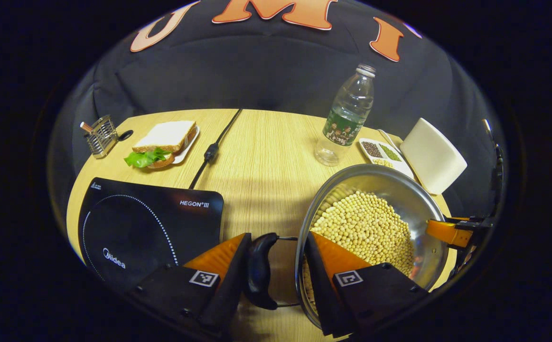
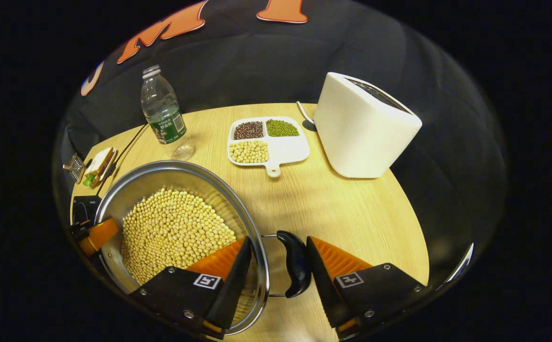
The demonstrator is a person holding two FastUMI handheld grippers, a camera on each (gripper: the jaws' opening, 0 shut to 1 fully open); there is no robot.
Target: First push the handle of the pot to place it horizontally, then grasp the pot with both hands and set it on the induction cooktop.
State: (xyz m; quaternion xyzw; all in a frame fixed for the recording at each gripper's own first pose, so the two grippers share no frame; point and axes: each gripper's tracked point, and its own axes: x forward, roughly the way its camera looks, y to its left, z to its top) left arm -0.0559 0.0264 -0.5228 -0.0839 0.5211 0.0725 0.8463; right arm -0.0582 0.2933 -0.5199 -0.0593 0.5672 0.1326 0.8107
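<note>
Wooden table (image 1: 261, 156) carries bean-filled pot (image 1: 375, 223) lower right; left gripper (image 1: 276, 266) and right gripper (image 2: 276, 266), both spread, straddle its handles—uneven lift could tip beans.

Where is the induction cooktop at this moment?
In the left gripper view the induction cooktop lies flat on the table's left side, left of the pot, with the sandwich behind it.

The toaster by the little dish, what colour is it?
The toaster is white, clearest in the right gripper view.
</note>
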